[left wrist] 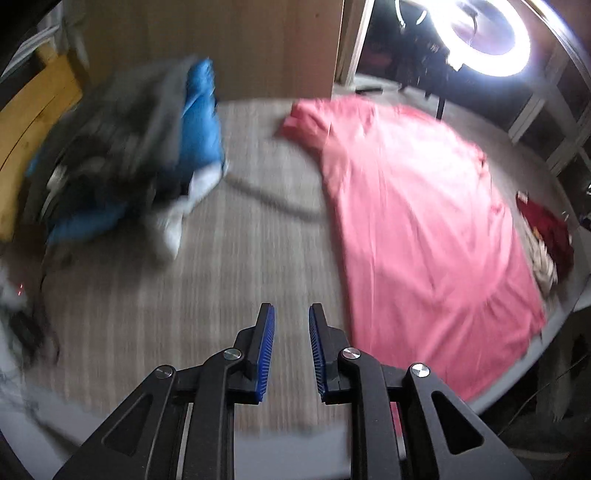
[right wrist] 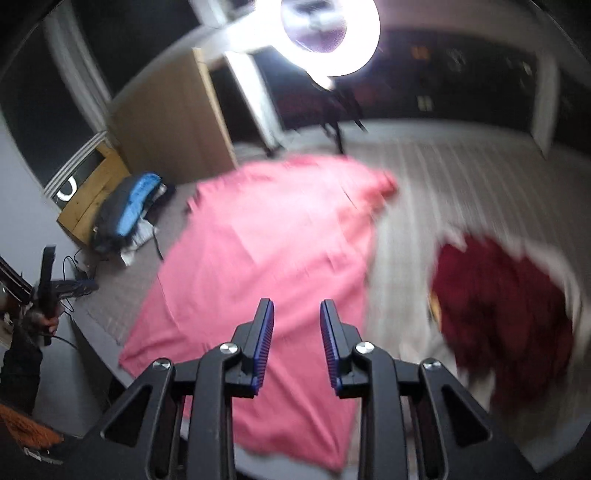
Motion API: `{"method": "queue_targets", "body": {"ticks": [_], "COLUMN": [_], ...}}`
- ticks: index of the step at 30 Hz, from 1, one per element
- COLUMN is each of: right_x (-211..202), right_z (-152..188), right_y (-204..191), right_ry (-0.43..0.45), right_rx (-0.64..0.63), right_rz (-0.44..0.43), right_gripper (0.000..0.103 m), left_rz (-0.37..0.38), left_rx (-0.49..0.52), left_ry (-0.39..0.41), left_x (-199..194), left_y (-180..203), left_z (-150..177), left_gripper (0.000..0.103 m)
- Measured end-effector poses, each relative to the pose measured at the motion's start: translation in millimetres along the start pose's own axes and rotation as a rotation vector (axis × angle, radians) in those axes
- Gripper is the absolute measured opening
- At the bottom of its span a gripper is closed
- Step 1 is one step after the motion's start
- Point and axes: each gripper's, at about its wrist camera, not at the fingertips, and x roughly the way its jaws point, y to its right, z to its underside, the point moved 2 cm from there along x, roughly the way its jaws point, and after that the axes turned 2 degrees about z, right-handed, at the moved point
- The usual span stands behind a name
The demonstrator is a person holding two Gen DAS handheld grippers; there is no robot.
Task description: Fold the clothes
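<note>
Striped bed (left wrist: 229, 266) filling both views, blurred. Pink shirt (left wrist: 424, 221) spread flat across the right half of the left wrist view and the centre of the right wrist view. Heap of blue and grey clothes (left wrist: 147, 147) at upper left, apart from the shirt. Dark red garment (right wrist: 506, 310) at right, beside the shirt. Ring lamp (right wrist: 332, 33) glaring along the top. Left gripper (left wrist: 291, 314) and right gripper (right wrist: 297, 310) at bottom centre, jaws slightly parted, nothing between them.

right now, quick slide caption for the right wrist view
Open right gripper above a pink shirt spread flat, dark red clothes beside it.
</note>
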Motion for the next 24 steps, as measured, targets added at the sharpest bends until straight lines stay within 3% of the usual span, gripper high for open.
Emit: {"method": "queue_targets", "body": {"ticks": [3, 7, 13, 16, 20, 24], "right_x": [30, 97, 243, 313, 399, 451], "right_z": [-51, -119, -187, -200, -198, -188], "right_y": [-52, -120, -216, -251, -281, -286], "right_ry": [0.028, 0.015, -0.096, -0.159, -0.254, -0.301], "right_rx": [-0.13, -0.255, -0.381, -0.449, -0.533, -0.588], "right_rz": [-0.018, -0.109, -0.201, -0.213, -0.206, -0.186], "right_gripper": [0.026, 0.026, 0.027, 0.04, 0.04, 0.04], "left_rz": [0.051, 0.087, 0.141, 0.164, 0.177, 0.163], "left_rx": [0.032, 0.055, 0.003, -0.01, -0.02, -0.035], "left_ry": [0.036, 0.055, 0.059, 0.055, 0.051, 0.05], "left_x": [28, 75, 127, 140, 147, 152], "left_y": [8, 16, 6, 0, -6, -16], "left_z": [-43, -90, -132, -138, -138, -141], "left_gripper": [0.019, 0.019, 0.019, 0.019, 0.019, 0.019]}}
